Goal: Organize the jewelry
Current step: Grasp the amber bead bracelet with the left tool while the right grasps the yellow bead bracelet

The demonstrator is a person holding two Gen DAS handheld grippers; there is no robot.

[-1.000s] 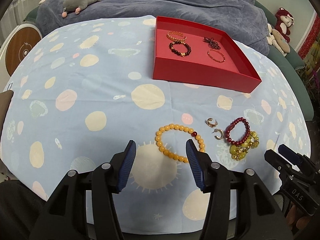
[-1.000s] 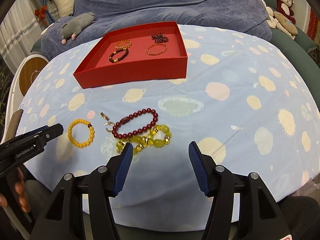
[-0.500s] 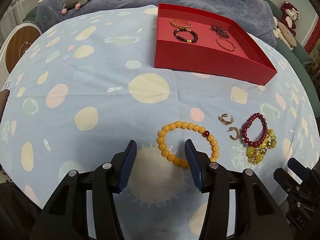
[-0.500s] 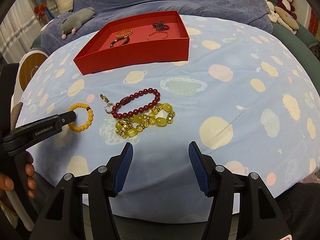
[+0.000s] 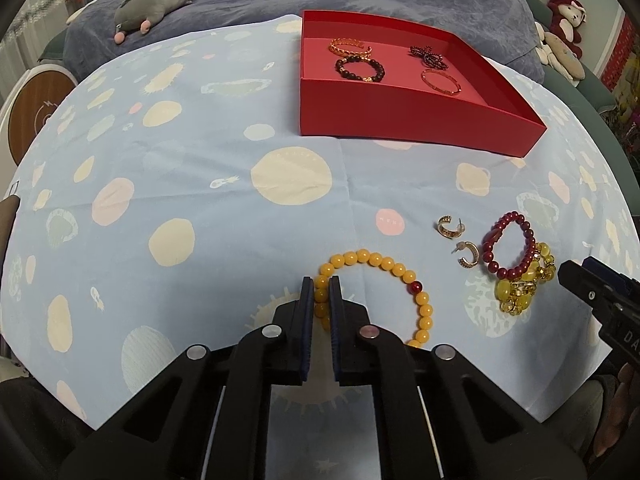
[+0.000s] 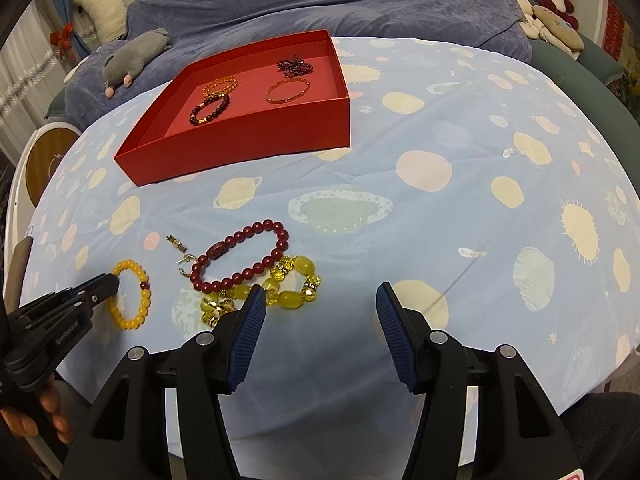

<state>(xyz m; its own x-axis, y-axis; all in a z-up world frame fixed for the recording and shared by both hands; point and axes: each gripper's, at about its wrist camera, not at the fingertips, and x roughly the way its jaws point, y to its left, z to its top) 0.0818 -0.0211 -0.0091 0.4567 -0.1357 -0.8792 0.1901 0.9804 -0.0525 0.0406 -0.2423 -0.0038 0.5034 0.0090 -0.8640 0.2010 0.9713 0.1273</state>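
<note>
Covering the table: a pale blue cloth (image 5: 200, 184) printed with cream and pink planets, spread over the whole round top.
Red box (image 5: 404, 108): open, toward the far edge of the table, well apart from the loose jewelry.
Inside the box: a gold chain bracelet (image 5: 347, 46) and a dark bead bracelet (image 5: 360, 70) on its left half, a dark red bead cluster (image 5: 427, 56) and a thin orange bangle (image 5: 441, 81) on its right half, all lying apart.
Left claw (image 5: 321, 300): clenched on the left side of the orange bead bracelet (image 5: 384, 264), a few beads pinched between its pads; the rest of the loop lies flat on the cloth near the table's near edge.
Right claw (image 6: 320, 312): jaws spread and easing inward, nothing between them; its left finger (image 6: 248, 320) is just above the near end of the yellow bracelet, and whether it touches cannot be told.
Red bead bracelet (image 6: 244, 256): flat on the cloth near the near edge, right of the orange one, its near side overlapping the yellow bracelet.
Yellow bracelet (image 6: 288, 284): chunky yellow stones with gold spacers, bunched against the red one on the side nearer the table edge.
Gold hoop earrings (image 5: 449, 227) (image 5: 468, 255): two, apart, lying between the orange bracelet and the red one.
</note>
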